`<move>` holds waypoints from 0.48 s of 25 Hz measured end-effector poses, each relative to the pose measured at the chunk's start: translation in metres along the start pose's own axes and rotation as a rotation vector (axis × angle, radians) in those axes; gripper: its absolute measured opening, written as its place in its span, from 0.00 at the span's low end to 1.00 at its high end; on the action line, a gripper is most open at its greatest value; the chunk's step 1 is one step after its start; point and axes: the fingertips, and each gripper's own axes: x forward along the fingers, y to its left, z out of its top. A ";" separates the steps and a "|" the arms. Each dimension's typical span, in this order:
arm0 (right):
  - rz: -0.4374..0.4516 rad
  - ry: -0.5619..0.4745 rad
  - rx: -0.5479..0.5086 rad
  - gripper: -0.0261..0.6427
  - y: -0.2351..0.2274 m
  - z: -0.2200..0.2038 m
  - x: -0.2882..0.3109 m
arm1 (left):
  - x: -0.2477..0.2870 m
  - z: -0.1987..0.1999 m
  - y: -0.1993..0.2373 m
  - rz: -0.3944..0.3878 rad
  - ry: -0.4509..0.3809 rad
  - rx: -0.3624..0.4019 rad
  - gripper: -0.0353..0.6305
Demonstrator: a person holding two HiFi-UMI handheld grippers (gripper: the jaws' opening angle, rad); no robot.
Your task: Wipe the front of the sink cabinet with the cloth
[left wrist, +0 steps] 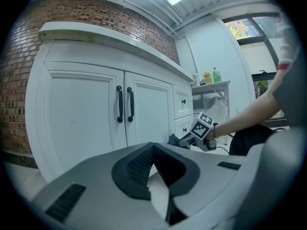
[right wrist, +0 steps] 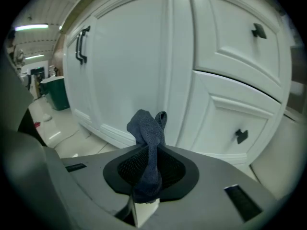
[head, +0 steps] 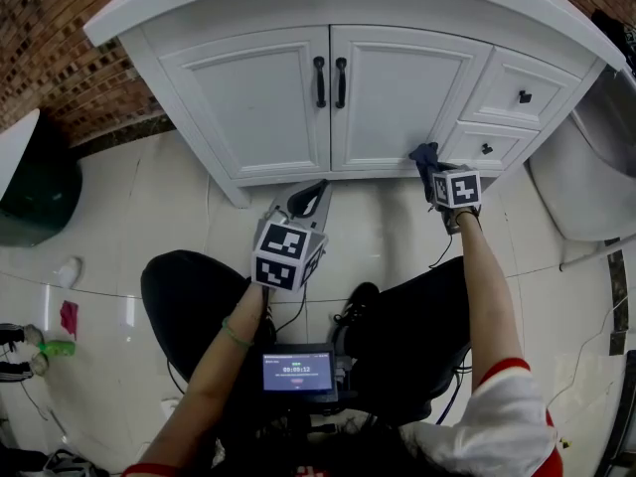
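Pale tiled floor (head: 129, 217), brick wall (head: 60, 78) behind at left. Left gripper (head: 316, 189) low over floor, just before cabinet (head: 268, 97) base near door seam; fingers (left wrist: 136, 166) closed together, nothing between. White cabinet: two doors, black handles (head: 330, 81) at centre, two drawers (head: 517, 92) at right. Right gripper (head: 430, 172) at lower right corner of right door; fingers (right wrist: 175, 169) clamped on blue cloth (right wrist: 147, 128), bunched, upper end sticking out toward stile between door and lower drawer; contact with cabinet unclear
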 end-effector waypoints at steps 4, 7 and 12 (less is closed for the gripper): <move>0.112 -0.011 -0.104 0.13 0.052 0.013 0.010 | -0.005 0.000 0.018 0.019 0.004 -0.008 0.08; 0.193 -0.001 -0.185 0.13 0.093 0.021 0.020 | -0.009 -0.001 0.029 0.035 0.008 -0.001 0.08; 0.273 0.001 -0.303 0.13 0.156 0.038 0.031 | -0.013 -0.007 0.037 0.041 0.011 -0.021 0.08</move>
